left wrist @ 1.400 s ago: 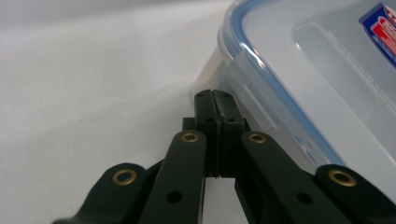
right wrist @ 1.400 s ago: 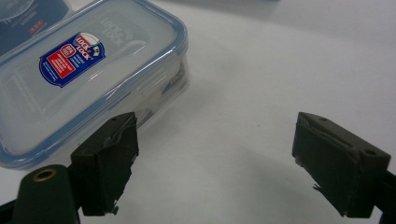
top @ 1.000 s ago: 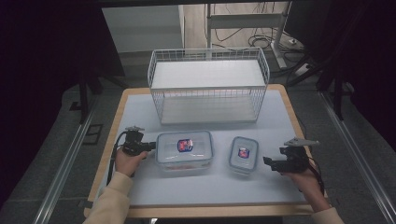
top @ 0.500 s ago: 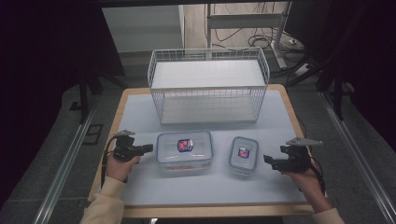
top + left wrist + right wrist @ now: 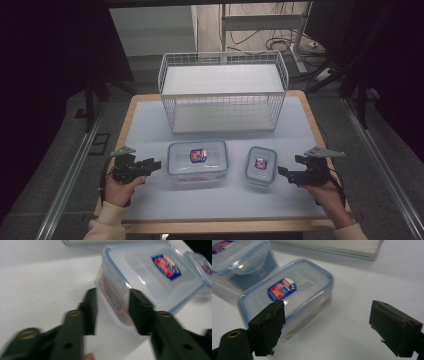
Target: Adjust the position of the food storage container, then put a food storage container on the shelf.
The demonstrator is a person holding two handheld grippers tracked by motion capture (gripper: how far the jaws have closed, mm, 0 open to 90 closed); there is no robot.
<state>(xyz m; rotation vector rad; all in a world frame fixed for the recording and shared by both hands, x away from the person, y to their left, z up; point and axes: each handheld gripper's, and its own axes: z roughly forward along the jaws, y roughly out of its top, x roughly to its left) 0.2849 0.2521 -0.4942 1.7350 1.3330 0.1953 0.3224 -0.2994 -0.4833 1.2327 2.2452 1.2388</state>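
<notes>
A large clear container (image 5: pixel 197 161) with a blue-rimmed lid and a red and blue label lies at the front middle of the table. A smaller matching container (image 5: pixel 261 165) lies to its right. My left gripper (image 5: pixel 159 164) points at the large container's left end from just short of it. Its jaws have just been opening. In the left gripper view the large container (image 5: pixel 150 272) shows past the left gripper (image 5: pixel 113 311), and the pads do not press on it. My right gripper (image 5: pixel 281 171) stands wide open just right of the small container (image 5: pixel 287 292), with nothing in the right gripper (image 5: pixel 329 327).
A white wire basket (image 5: pixel 223 92) stands at the back middle of the pale table (image 5: pixel 145 125), which has a wooden edge. Bare tabletop lies between the basket and the containers. Dark floor, rails and cables surround the table.
My left gripper has drawn back to the left and toward the person, away from the large container, and its jaws have parted. The right hand and both containers have kept still.
</notes>
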